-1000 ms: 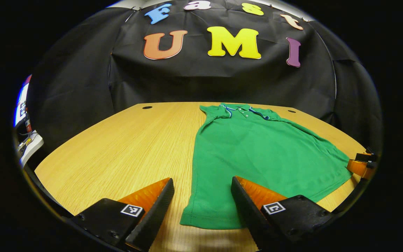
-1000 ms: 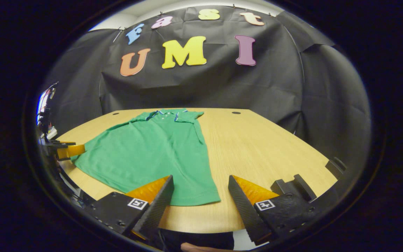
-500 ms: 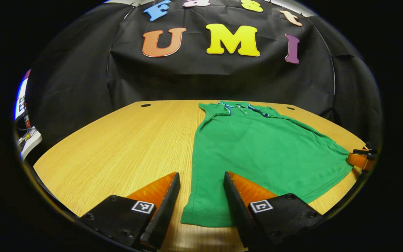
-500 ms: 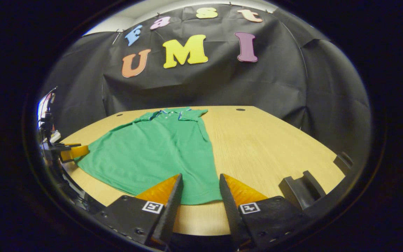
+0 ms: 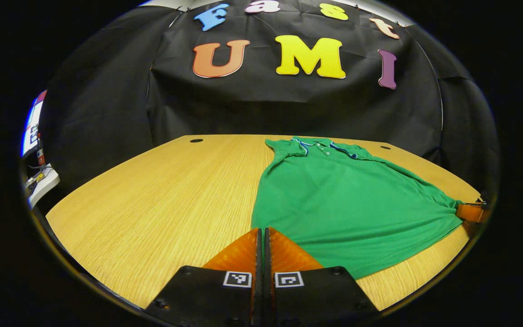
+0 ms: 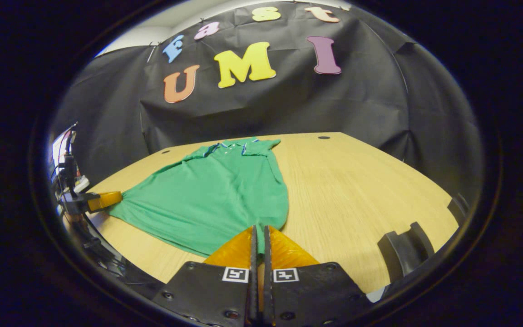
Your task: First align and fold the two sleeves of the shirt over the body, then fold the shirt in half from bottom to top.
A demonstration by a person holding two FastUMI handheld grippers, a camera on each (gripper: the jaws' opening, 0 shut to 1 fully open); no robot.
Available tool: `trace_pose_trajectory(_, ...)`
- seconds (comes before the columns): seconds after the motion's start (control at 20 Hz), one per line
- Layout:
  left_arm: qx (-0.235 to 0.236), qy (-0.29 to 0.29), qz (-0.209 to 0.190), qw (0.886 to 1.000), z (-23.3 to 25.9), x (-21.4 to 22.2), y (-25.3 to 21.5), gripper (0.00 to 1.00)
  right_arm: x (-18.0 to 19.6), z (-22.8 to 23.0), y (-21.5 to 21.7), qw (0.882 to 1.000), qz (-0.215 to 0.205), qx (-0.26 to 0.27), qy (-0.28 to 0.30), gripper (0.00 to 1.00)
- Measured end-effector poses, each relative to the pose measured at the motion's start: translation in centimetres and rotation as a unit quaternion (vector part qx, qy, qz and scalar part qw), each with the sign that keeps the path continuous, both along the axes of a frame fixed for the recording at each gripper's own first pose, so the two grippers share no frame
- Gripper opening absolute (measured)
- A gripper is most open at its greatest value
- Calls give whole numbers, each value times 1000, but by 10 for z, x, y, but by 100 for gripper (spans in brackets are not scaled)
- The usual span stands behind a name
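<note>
Both grippers are pinching the bottom hem of the green shirt [image 5: 334, 200], one at each corner. Left gripper [image 5: 261, 234] fingers are pressing together on the hem's left corner; right gripper [image 6: 259, 231] fingers are clamping the right corner. Fabric is lying flat on the wooden worktop [image 5: 161, 195], collar [image 5: 323, 144] pointing toward the booth wall, sleeves folded in.
</note>
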State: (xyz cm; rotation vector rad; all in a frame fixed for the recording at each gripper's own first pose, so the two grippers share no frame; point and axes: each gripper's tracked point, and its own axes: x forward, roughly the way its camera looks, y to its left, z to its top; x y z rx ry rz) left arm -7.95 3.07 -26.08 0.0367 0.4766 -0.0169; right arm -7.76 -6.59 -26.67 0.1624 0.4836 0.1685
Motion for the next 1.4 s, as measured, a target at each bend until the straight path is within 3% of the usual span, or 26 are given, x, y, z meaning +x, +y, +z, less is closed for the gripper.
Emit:
trace_pose_trajectory(0.05, -1, 1, -1, 1000, 1, 1, -1, 6, 1, 0, 2, 1000, 4, -5, 4, 1)
trace_pose_trajectory(0.3, -7, -19, 16, 1000, 27, 8, 9, 6, 4, 19, -3, 1000, 1, -6, 5, 0)
trace_pose_trajectory(0.65, 12, -76, -3, 997, 81, 48, -5, 6, 41, 100, -10, 997, -11, -27, -77, 0)
trace_pose_trajectory(0.9, -3, -116, -12, 993, 124, 102, -17, 5, 97, 148, -19, 990, -28, -42, -128, 0)
trace_pose_trajectory(1.2, -7, -132, 10, 991, 143, 191, -9, 5, 189, 188, -23, 985, -44, -49, -159, 0)
trace_pose_trajectory(1.4, 2, -129, 8, 992, 136, 248, -14, 5, 261, 178, -22, 986, -69, -65, -140, 0)
